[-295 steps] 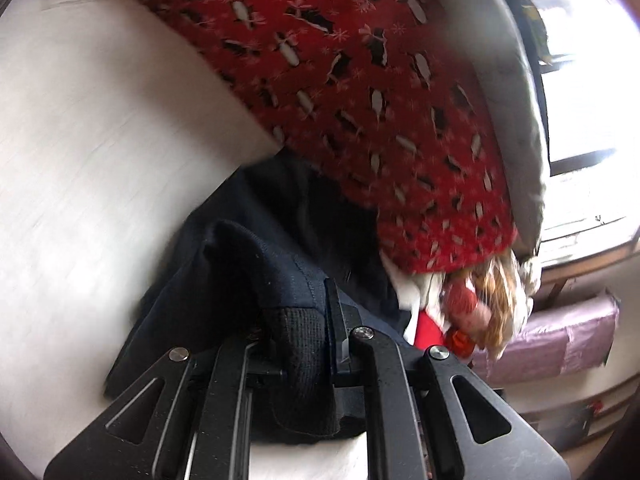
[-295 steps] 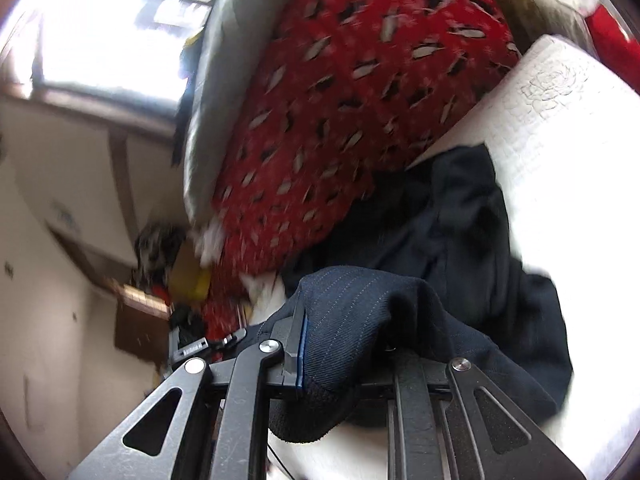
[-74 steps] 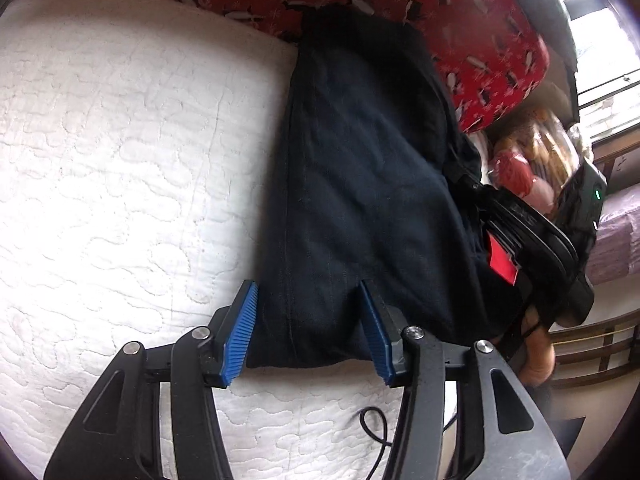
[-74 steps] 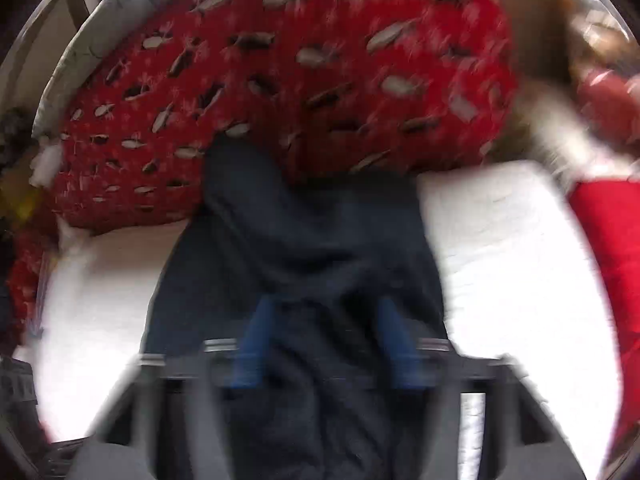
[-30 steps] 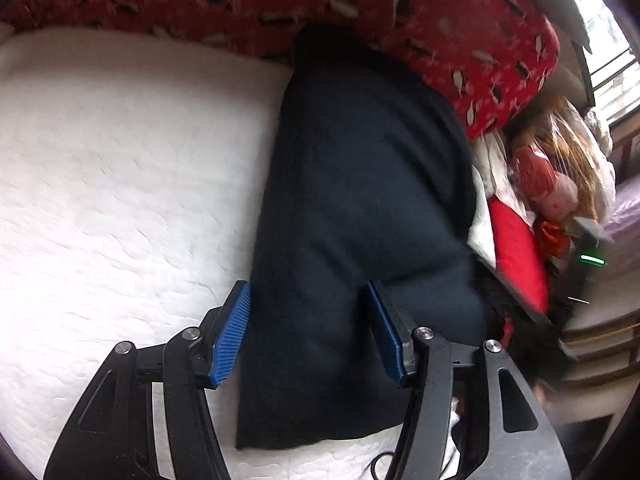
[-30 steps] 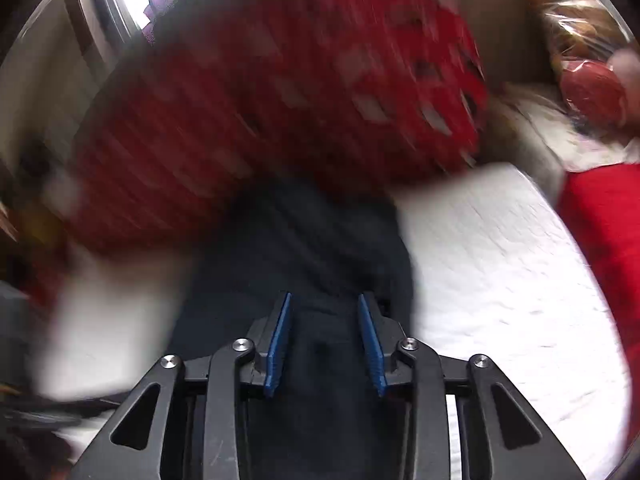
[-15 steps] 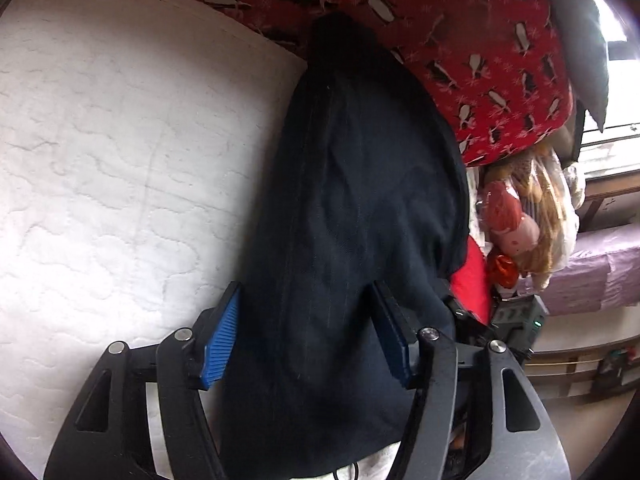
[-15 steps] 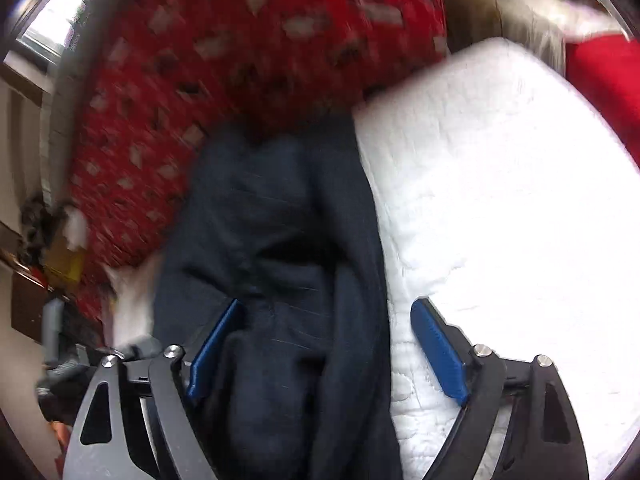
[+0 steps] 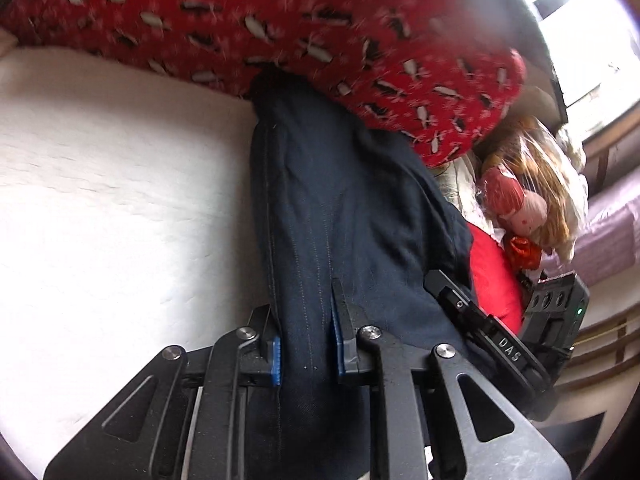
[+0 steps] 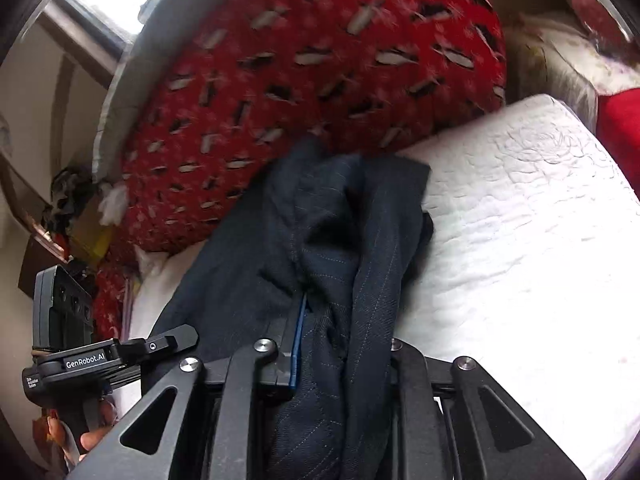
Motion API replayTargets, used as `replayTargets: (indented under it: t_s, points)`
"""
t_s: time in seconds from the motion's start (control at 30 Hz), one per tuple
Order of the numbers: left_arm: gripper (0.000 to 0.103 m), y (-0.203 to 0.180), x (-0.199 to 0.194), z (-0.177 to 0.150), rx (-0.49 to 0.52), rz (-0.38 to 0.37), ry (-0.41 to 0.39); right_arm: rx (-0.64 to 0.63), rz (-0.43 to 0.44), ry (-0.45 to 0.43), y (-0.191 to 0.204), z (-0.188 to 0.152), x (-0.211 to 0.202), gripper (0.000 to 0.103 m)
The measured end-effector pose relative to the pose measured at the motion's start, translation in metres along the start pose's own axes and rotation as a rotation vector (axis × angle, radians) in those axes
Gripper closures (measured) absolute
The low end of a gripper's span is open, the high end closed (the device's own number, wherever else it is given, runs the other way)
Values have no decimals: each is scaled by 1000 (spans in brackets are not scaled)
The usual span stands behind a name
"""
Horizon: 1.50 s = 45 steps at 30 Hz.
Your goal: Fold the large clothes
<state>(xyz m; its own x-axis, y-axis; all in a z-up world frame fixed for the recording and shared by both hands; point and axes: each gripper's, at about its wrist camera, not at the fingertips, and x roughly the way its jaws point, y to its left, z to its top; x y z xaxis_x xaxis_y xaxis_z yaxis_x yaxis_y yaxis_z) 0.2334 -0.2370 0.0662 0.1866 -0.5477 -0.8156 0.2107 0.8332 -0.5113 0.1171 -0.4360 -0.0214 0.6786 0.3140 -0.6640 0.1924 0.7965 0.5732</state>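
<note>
Your left gripper (image 9: 306,346) has just closed its jaws; they are clamped on the near edge of the dark trousers (image 9: 344,216). Your right gripper (image 10: 340,344) has also just closed, jaws pinching a bunched fold of the same trousers (image 10: 320,240). The trousers lie lengthwise on the white bed (image 9: 120,208), far end touching the red patterned cushion (image 9: 320,32).

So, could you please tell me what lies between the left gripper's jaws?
A fold of the dark navy garment, pinched in the left gripper, in the left wrist view.
</note>
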Motion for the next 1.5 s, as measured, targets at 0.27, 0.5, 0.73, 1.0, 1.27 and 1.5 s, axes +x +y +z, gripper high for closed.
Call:
replayTargets:
  t_s: [0.27,0.5,0.73,1.0,1.27,1.5]
  points:
    - [88,31,-85,-67,33,104,-53,16,142,11,57,-67,-37,84]
    - [78,88,-88,-133,-22,188,47,86,168,82,72,-151,-26,83]
    - [69,119,-108,-145,-67,153,45,181,33,95,53,-170,-35,63]
    - [67,96,-92,-99,-19,155,-19,55,5,40,100,-116,-23,40]
    - [53,95,-49,-100,34,219,-11,-77,20,-19,107,-107,-5,101]
    - [52,79,-46,-101,147,301,18,-38,-93,114,80,-109,32,92]
